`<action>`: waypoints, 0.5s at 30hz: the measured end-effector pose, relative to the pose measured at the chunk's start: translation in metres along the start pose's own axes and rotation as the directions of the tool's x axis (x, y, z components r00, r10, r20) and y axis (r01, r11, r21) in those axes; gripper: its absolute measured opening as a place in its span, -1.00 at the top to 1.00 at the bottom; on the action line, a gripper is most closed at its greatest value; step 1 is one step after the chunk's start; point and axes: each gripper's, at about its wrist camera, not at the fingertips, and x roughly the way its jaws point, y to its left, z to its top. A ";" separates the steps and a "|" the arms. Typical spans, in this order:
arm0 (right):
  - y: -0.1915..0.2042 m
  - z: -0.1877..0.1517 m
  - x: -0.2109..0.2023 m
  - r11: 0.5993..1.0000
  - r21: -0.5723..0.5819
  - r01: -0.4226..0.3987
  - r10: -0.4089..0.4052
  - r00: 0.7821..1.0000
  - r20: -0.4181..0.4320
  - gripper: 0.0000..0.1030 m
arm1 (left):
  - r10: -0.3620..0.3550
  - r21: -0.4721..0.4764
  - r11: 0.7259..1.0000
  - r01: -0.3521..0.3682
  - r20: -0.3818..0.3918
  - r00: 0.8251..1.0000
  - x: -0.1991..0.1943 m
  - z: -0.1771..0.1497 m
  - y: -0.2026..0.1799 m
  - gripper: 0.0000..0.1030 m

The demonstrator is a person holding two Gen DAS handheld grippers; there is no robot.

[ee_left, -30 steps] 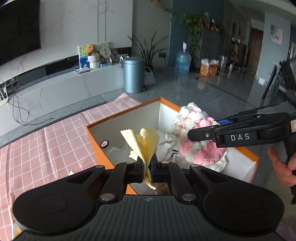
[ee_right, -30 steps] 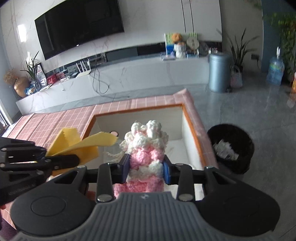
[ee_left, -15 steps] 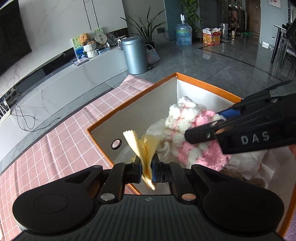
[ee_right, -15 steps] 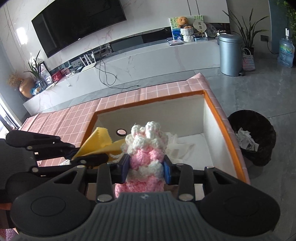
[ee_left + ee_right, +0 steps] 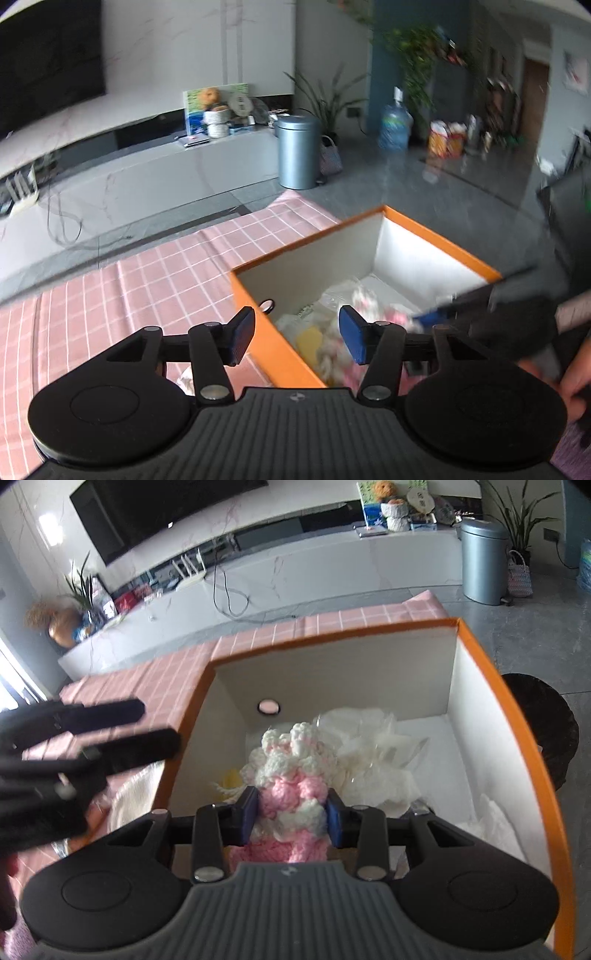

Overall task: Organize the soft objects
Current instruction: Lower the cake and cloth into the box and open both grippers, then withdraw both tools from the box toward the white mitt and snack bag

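Observation:
My left gripper (image 5: pixel 297 338) is open and empty, straddling the near left wall of the orange box (image 5: pixel 443 240). The yellow cloth (image 5: pixel 309 341) lies inside the box below it. My right gripper (image 5: pixel 291 818) is shut on the pink and white knitted item (image 5: pixel 295 771) and holds it low inside the orange box (image 5: pixel 517 716). The knitted item also shows blurred in the left wrist view (image 5: pixel 369 306). The left gripper shows in the right wrist view (image 5: pixel 110 731) at the left, outside the box wall.
The box stands on a pink checked tablecloth (image 5: pixel 129 284) and holds white crumpled material (image 5: pixel 373 749). A black waste bin (image 5: pixel 546 731) stands on the floor to the right of the box. A white object (image 5: pixel 129 797) lies on the table left of the box.
My left gripper opened and let go of the yellow cloth, which dropped into the box; the gripper pulled back to the left. My right gripper lowered the knitted item deeper into the box.

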 end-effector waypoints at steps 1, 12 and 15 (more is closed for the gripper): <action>0.002 -0.001 0.004 1.000 -0.007 0.009 -0.009 1.000 -0.014 0.22 | 0.000 -0.026 1.000 0.000 0.003 1.000 -0.003 0.000 0.004 -0.24; 0.010 -0.001 0.008 0.999 -0.002 0.048 -0.048 0.996 -0.070 -0.28 | 0.018 -0.133 0.991 -0.020 -0.016 1.000 -0.012 -0.008 0.021 -0.26; 0.013 -0.003 -0.005 0.998 -0.013 0.069 -0.070 0.997 -0.040 -0.35 | 0.024 -0.138 0.990 -0.026 -0.012 1.000 -0.019 -0.011 0.020 -0.28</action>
